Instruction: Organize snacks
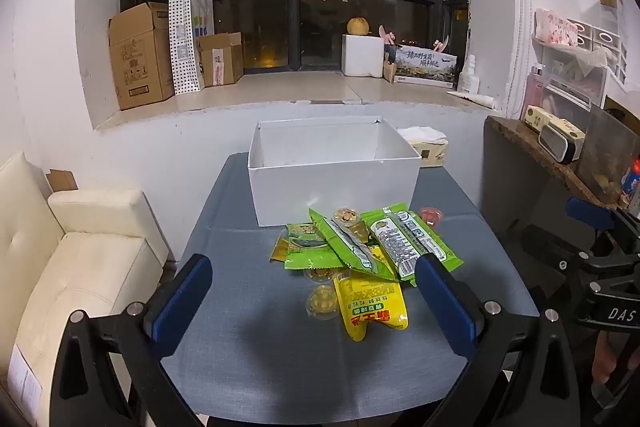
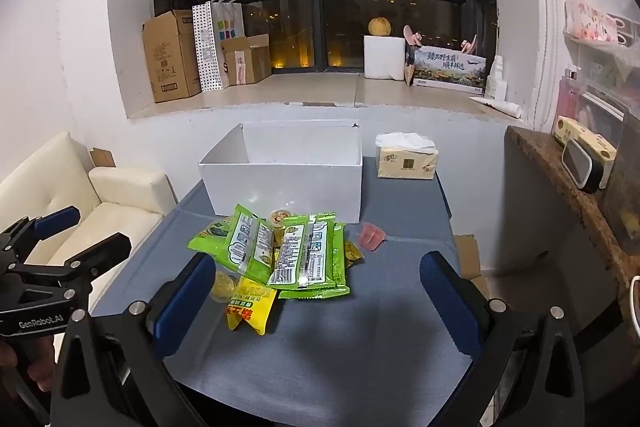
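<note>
A pile of snacks lies on the grey table: several green packets, a yellow packet, small clear jelly cups and a pink jelly cup. An open white box stands behind the pile; its floor is hidden. My left gripper is open and empty, short of the pile. My right gripper is open and empty, just in front of the pile. Each gripper shows at the edge of the other's view.
A tissue pack sits right of the box. A cream sofa stands at the left, a dark counter at the right. Cardboard boxes and a white block stand on the window ledge.
</note>
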`<state>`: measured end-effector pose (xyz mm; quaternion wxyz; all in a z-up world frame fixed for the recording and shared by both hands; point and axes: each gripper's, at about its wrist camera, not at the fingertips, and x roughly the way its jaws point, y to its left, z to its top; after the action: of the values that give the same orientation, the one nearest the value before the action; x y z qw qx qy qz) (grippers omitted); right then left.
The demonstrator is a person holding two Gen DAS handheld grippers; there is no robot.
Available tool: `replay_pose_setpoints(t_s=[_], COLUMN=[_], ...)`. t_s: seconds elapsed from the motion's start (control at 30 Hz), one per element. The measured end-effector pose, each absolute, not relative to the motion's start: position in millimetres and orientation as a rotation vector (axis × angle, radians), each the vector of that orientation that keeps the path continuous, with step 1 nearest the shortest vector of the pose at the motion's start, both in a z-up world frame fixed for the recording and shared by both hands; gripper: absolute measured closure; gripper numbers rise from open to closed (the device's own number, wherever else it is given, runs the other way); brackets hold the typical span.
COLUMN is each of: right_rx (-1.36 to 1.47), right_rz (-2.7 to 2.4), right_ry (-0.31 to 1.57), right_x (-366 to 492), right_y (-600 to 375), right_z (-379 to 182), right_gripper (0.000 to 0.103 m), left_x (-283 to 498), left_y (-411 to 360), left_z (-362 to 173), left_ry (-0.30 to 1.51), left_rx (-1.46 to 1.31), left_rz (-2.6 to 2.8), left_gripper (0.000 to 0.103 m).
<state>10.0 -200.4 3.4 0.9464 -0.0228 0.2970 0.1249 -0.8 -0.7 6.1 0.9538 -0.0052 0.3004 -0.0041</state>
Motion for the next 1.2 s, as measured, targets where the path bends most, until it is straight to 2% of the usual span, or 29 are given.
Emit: replay_pose_setpoints(t_s=[1.2], right_rx=[-0.045], right_rz=[0.260], right_ry=[0.599], right_x=[4.7], right_y=[-196.3], right_z=[2.1], right_gripper=[0.000], left_x=[-3.6], left_y=[0.1], left_z=[6.6], left_ry=[0.611], left_rx=[-0.009], left_rz=[-0.015], left_gripper=[0.000])
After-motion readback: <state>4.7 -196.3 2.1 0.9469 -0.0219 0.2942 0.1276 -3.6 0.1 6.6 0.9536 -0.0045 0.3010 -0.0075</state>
